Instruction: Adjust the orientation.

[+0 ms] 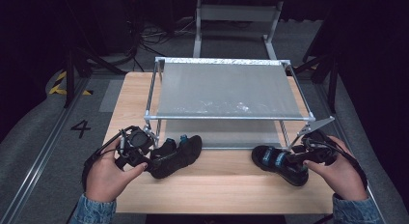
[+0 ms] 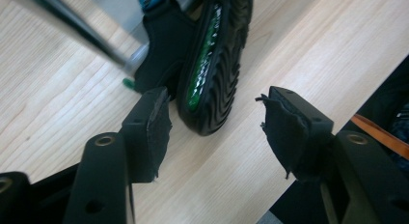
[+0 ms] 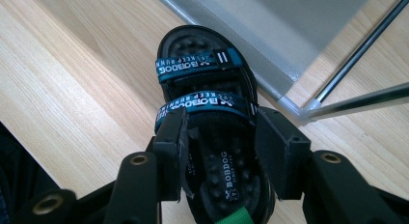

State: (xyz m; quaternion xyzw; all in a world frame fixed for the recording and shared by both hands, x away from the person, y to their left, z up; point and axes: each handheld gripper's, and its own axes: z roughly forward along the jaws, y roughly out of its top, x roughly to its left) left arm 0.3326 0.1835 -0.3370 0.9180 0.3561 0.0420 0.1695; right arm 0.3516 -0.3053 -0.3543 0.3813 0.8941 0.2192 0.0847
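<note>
My right gripper (image 3: 219,137) clamps the upright sandal (image 3: 207,132) across its straps for lifting, while my left gripper (image 2: 214,120) gapes wide, empty, around the tipped sandal (image 2: 212,64) beside the rack (image 1: 226,117).

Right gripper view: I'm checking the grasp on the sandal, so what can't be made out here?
- Sandal heel: cut off by the bottom edge.
- Contact between the jaws and the sandal's sides: hidden by the jaws themselves.
- High view: the hand and right gripper cover that sandal's heel end.
</note>
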